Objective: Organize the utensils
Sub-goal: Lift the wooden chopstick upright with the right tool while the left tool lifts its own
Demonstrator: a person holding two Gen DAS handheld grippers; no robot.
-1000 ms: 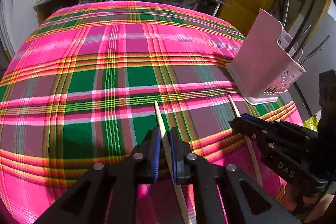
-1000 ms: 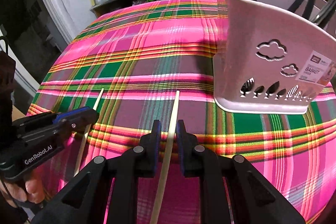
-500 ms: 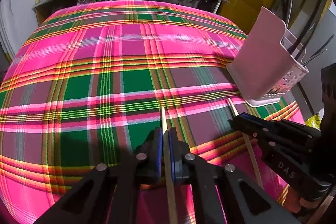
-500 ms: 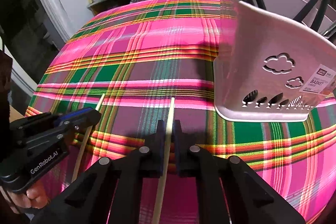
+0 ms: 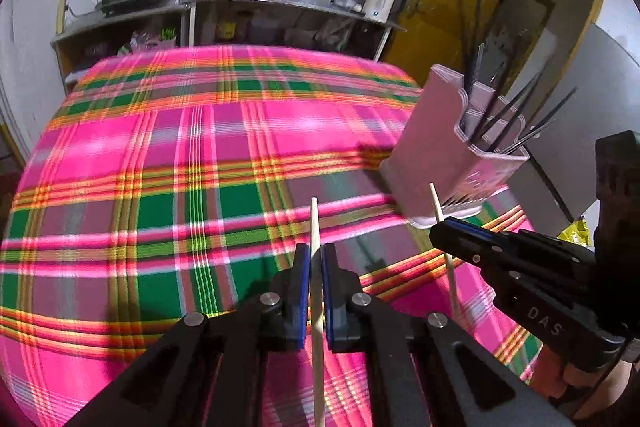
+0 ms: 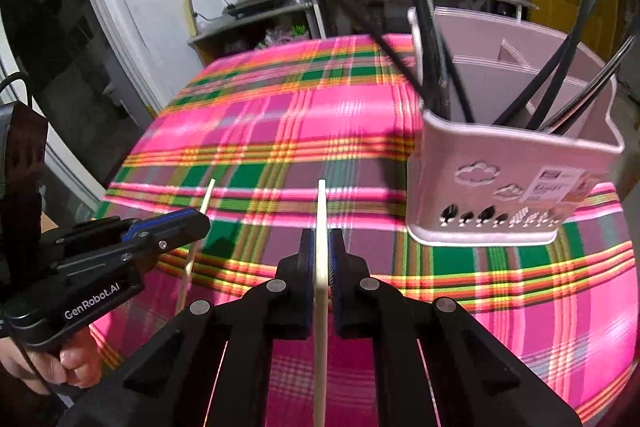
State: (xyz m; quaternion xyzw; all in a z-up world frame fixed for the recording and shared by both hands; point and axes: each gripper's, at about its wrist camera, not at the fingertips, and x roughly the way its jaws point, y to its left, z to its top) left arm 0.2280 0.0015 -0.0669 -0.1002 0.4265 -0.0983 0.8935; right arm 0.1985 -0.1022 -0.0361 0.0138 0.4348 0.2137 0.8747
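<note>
Chopsticks were in hand. Through the left view, our left gripper point(image 5: 314, 259) clamped one chopstick point(image 5: 314, 227) above the cloth point(image 5: 160, 187). Through the right view, our right gripper point(image 6: 321, 247) pinched the other chopstick point(image 6: 321, 211); next, we judged, both needed tipping into the pink holder point(image 6: 512, 163).

Utensil basket point(image 6: 508, 183) on tablecloth point(image 5: 168, 163), right side; counter point(image 5: 224, 7) behind table; chopsticks point(image 6: 556, 83) in basket.
</note>
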